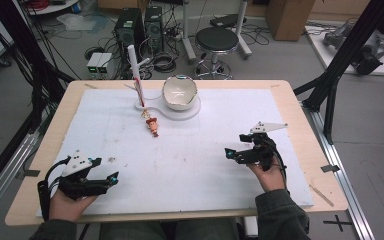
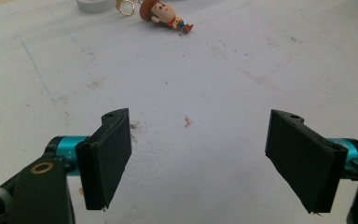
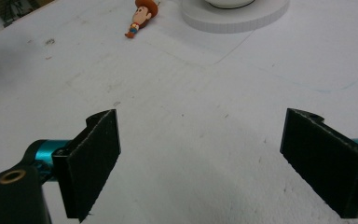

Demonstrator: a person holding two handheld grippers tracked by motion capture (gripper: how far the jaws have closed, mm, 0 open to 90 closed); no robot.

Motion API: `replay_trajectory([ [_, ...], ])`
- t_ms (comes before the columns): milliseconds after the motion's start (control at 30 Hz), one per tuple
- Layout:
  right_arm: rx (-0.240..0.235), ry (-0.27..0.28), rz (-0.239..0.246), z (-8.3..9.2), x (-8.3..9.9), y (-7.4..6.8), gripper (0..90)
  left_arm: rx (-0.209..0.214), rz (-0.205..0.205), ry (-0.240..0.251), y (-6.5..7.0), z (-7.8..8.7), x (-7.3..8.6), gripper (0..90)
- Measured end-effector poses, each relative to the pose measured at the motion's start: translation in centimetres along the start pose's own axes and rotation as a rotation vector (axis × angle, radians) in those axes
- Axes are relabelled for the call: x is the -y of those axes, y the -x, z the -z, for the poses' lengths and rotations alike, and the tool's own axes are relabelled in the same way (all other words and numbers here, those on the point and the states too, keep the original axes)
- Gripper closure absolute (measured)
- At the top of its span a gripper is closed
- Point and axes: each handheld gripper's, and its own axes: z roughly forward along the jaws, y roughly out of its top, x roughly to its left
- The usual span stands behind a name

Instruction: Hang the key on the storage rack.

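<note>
Near the tabletop's (image 1: 290,100) front corners, the left tool (image 1: 111,179) and right tool (image 1: 234,145) gape wide, holding nothing; a figurine (image 1: 153,125) lies toward the far edge.

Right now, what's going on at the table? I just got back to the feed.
Nothing is being handled yet. A person holds the left gripper and right gripper low over the near part of the white board, both with jaws wide open and empty. Farther back, a small cowboy figure keychain lies on the board, apart from both grippers. Behind it a white stand carries a tilted bowl and an upright post.
</note>
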Motion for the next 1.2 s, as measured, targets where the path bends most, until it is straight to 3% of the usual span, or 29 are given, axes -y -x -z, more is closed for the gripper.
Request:
replay_trajectory([
  [767,0.028,0.015,-0.038,2.8,2.5,0.7,11.2,-0.003,0.003,0.006,-0.1,0.3,0.1,22.9],
  [1200,0.048,0.008,-0.027,4.0,3.8,0.1,11.2,0.006,0.007,0.006,-0.2,0.4,0.1,22.9],
])
